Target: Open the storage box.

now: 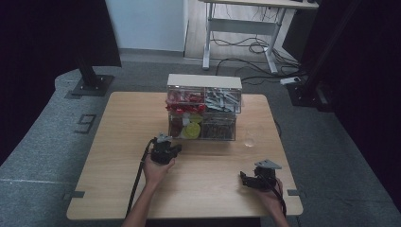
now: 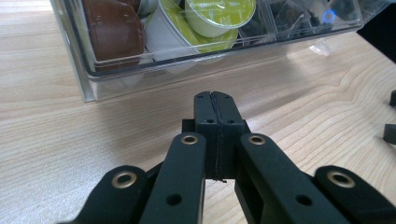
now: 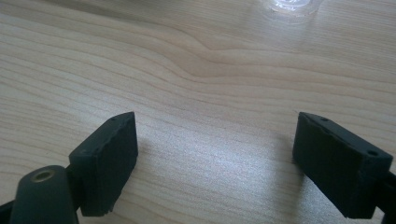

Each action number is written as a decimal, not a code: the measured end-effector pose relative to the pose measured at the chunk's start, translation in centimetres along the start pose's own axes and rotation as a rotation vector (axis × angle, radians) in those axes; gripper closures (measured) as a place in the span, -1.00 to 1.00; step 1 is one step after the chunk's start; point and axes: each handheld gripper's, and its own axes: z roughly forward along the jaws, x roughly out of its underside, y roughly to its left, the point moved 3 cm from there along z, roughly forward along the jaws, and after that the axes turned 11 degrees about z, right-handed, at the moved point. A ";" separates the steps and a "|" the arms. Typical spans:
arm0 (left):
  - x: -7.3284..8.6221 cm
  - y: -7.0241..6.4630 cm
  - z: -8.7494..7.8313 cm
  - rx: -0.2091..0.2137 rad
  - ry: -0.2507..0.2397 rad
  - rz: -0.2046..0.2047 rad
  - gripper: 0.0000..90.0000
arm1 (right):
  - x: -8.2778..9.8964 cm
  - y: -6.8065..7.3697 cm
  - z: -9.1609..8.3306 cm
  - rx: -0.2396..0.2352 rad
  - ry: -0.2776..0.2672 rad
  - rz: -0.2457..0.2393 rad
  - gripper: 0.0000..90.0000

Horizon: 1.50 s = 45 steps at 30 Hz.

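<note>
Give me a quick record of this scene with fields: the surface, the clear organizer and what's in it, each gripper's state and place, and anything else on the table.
surface: wooden table
organizer: clear drawer box, far middle of the table
lower left drawer: green-lidded capsules and a brown capsule
upper drawers: red items left, grey items right
left gripper: jaws shut, empty, pointing at the lower left drawer, just short of it
right gripper: jaws open, empty, low over bare wood
other: small clear cup right of the box
</note>
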 end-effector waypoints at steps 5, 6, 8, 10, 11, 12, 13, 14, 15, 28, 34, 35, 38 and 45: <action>0.2 0.2 0.7 0.003 0.016 0.001 1.00 | 0.0 0.0 0.0 0.000 0.000 0.000 -0.68; 0.2 0.3 0.9 0.003 0.016 -0.004 1.00 | 0.0 0.0 0.0 0.000 0.000 0.000 -0.68; 0.1 0.3 1.1 -0.001 0.013 -0.006 1.00 | 0.0 0.0 0.0 0.001 0.000 0.000 -0.68; 0.0 0.4 1.3 0.002 0.004 -0.013 1.00 | 0.0 0.0 0.0 0.002 -0.001 -0.002 -0.66; -0.1 0.5 1.5 0.003 0.002 -0.016 1.00 | 0.0 0.0 0.0 0.002 -0.001 -0.002 -0.66; -0.3 0.5 1.7 -0.009 0.000 -0.010 1.00 | 0.0 0.0 0.0 0.001 -0.002 -0.002 -0.66; -0.3 0.5 1.7 -0.009 0.000 -0.010 1.00 | 0.0 0.0 0.0 0.001 -0.002 -0.002 -0.66; -0.5 0.6 1.8 -0.009 -0.003 -0.009 1.00 | 0.0 0.0 0.0 0.001 -0.002 -0.002 -0.66; -0.6 0.6 1.9 -0.010 -0.004 -0.008 1.00 | 0.0 0.0 0.0 0.001 -0.002 -0.002 -0.66; -1.3 0.7 3.1 -0.023 0.022 -0.013 1.00 | 0.0 0.0 0.0 -0.001 -0.002 -0.001 -0.66; -1.5 0.3 2.7 -0.035 0.013 -0.001 1.00 | 0.0 0.0 0.0 -0.002 -0.001 -0.001 -0.65; -1.5 0.3 2.7 -0.037 0.018 0.003 1.00 | 0.0 0.0 0.0 -0.002 -0.001 -0.002 -0.65; -1.5 0.5 2.6 -0.039 0.019 0.000 1.00 | -0.1 0.0 0.0 -0.003 -0.001 -0.002 -0.66; -1.4 0.2 2.6 -0.053 0.008 0.007 1.00 | -0.1 -0.1 0.0 -0.004 -0.001 -0.003 -0.65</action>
